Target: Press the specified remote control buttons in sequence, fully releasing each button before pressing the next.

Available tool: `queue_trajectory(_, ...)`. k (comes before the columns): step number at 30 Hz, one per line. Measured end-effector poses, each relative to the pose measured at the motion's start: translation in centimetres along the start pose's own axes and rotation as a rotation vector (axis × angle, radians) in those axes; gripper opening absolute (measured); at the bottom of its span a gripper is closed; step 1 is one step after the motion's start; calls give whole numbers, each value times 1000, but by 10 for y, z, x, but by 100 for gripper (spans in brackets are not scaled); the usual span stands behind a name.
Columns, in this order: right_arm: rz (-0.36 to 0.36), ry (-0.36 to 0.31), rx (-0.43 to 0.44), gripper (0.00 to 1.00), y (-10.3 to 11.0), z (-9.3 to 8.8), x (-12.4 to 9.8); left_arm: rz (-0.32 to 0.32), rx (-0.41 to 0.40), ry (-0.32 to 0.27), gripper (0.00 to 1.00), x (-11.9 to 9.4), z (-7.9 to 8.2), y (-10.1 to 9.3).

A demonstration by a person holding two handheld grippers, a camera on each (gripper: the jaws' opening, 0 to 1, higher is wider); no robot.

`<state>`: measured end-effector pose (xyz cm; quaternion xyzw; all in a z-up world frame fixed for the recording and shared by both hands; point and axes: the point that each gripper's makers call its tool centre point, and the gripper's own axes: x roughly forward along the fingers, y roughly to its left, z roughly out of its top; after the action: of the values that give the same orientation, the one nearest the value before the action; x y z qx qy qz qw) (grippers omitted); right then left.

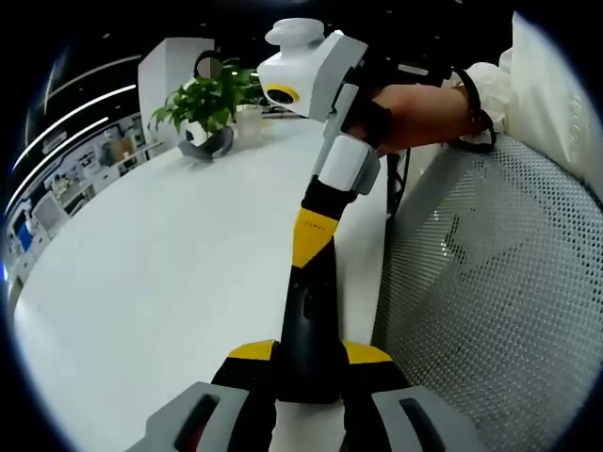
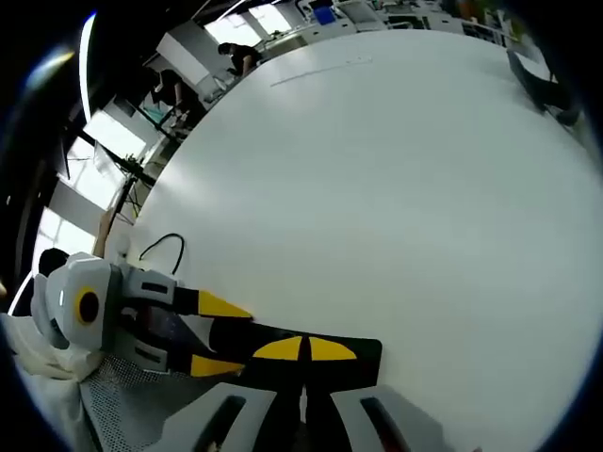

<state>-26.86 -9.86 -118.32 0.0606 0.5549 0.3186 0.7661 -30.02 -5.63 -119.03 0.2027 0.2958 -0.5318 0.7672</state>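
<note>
Left gripper [image 1: 309,363] clamps black remote [image 1: 311,320]; right gripper [image 2: 303,353] touches it

Remote control [image 1: 309,325]: buttons not discernible, near end hidden between the left gripper [image 1: 309,363] jaws; far tip seemingly covered by right gripper [image 1: 316,235].

White table [image 1: 160,282] — potted plant [image 1: 209,111] (far end)

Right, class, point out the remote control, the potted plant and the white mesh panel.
remote control [image 1: 307,358], left gripper view, dark body between the jaws.
potted plant [image 1: 209,99], left gripper view, green leaves.
white mesh panel [image 1: 490,301], left gripper view, perforated middle.
</note>
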Motion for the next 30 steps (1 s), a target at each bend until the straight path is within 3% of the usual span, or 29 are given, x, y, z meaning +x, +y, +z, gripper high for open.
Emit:
queue_trajectory(15,-8,4,-28,0,1,0,0,2,1,3,25,0,0,1)
queue_trajectory(26,61,59,16,0,13,-9,0,4,2,6,25,0,0,0)
queue_trajectory(30,56,61,0,0,15,-10,0,4,2,6,25,-1,-1,0)
